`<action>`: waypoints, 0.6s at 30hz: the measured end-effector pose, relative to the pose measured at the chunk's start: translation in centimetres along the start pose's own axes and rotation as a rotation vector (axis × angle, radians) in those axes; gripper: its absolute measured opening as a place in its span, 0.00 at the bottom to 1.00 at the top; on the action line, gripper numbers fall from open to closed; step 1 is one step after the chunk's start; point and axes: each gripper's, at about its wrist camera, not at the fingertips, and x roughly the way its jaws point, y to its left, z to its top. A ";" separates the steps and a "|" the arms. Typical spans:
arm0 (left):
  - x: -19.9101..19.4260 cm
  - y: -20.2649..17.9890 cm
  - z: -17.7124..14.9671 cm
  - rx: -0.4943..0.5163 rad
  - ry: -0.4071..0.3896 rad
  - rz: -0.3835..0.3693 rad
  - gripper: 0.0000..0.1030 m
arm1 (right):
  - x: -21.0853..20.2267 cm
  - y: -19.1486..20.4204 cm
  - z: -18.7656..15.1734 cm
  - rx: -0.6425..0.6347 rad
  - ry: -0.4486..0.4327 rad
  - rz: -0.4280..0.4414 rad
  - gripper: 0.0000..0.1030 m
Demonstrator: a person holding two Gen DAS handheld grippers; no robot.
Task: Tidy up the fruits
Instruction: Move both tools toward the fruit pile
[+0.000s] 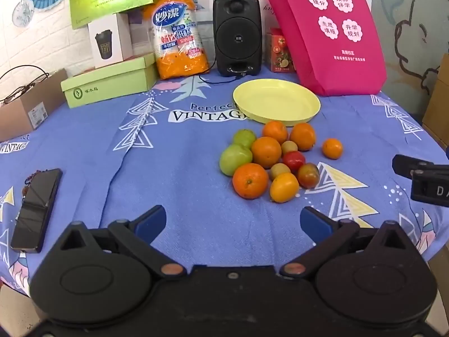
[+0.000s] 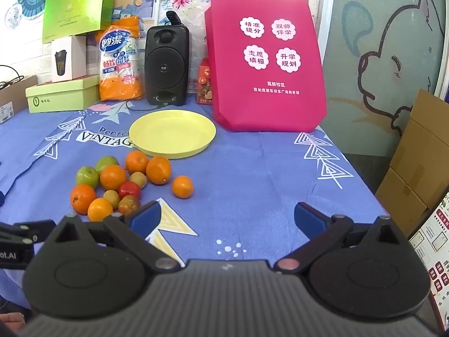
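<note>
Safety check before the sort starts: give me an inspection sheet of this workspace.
Surface: blue patterned tablecloth, creased at left.
Job's things: fruit pile on the cloth, one small orange apart at its right; yellow plate behind, holding nothing.
Clutter: phone, green box, paper-cup pack, speaker, pink bag, white cup box, red carton.
Grippers: left tool and right tool both open, holding nothing, short of the fruit.
Cables: speaker cable on cloth by the plate.
Surroundings: cardboard boxes at right, decorated wall.
</note>
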 end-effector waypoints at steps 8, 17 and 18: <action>-0.5 0.0 -0.2 0.010 -0.059 0.048 1.00 | 0.3 0.2 -0.1 -0.001 0.002 0.000 1.00; -0.3 0.3 -0.2 0.004 -0.096 -0.003 1.00 | 1.3 0.7 -0.1 -0.006 0.072 0.014 1.00; -0.3 0.3 -0.1 0.007 -0.094 -0.013 1.00 | 1.2 0.7 -0.1 0.000 0.072 0.020 1.00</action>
